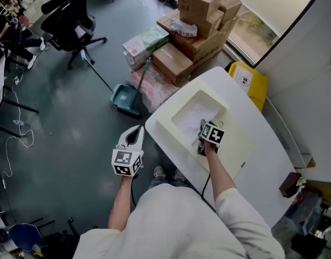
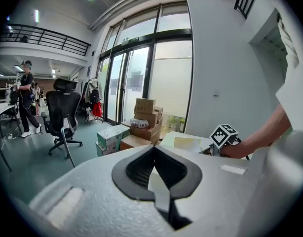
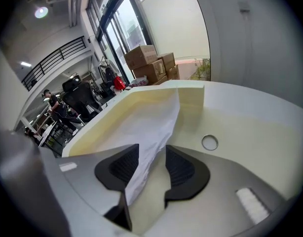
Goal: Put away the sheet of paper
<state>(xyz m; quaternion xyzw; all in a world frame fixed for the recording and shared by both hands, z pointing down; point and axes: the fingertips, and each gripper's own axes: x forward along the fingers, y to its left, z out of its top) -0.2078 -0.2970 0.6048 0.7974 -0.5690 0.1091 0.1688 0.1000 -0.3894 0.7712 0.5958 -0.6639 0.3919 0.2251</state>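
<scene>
A white sheet of paper (image 1: 188,121) lies crumpled in the recess of a cream tray (image 1: 166,127) on the white table (image 1: 262,161). My right gripper (image 1: 202,127) reaches into the tray. In the right gripper view its jaws (image 3: 151,149) stand open with the paper (image 3: 146,125) hanging between them; the sheet leans on the left pad (image 3: 123,166) and is clear of the right pad. My left gripper (image 1: 136,132) hangs off the table's near-left edge, over the floor. Its tips (image 2: 153,148) meet and hold nothing.
Stacked cardboard boxes (image 1: 200,15) and a yellow bin (image 1: 250,82) stand beyond the table. A green dustpan (image 1: 125,99) and a black office chair (image 1: 74,18) are on the floor to the left. A small dark object (image 1: 289,183) sits at the table's right end.
</scene>
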